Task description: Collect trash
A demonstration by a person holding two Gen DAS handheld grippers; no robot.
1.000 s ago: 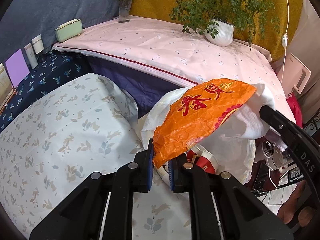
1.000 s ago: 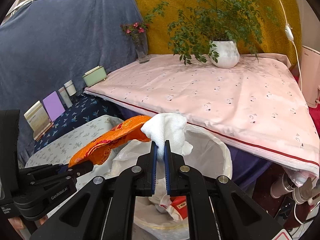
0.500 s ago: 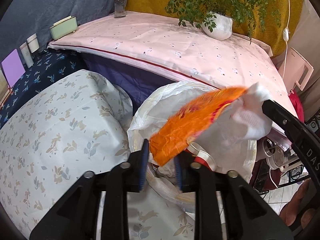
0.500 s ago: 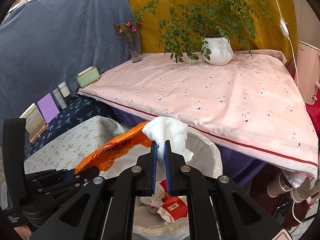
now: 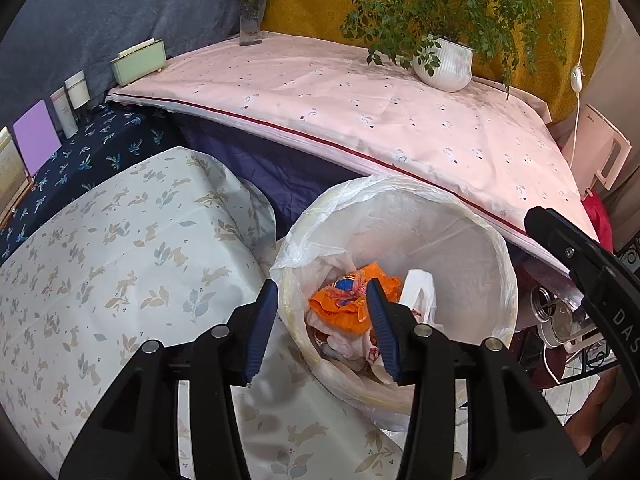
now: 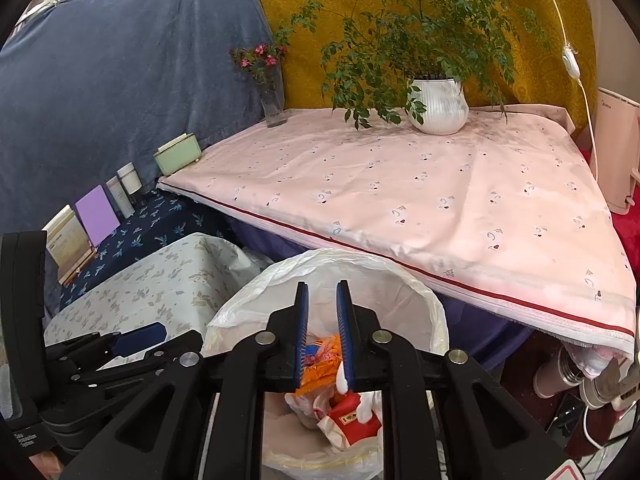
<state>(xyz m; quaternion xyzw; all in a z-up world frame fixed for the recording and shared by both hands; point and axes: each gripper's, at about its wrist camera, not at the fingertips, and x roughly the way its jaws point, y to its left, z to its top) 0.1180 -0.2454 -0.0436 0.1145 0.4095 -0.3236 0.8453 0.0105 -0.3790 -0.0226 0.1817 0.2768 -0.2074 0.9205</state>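
Both grippers, left point(image 5: 322, 320) and right point(image 6: 322, 332), have just been opening, empty, at lower centre over the bin point(image 5: 496, 248); orange wrapper point(image 5: 344, 304) inside.

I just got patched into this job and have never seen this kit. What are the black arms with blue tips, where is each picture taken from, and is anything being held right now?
There is no robot here: a person holds a two-finger clamp in each hand, and each clamp carries a wide-angle camera looking along its fingers. One picture is from the left gripper, the other from the right gripper. Both point down into a bin lined with a white plastic bag. The jaws of both have just been opening, and neither holds anything. An orange wrapper and a white tissue lie in the bin on other rubbish. Behind is a table under a pink cloth, bearing a potted plant, a vase of flowers and a green box.
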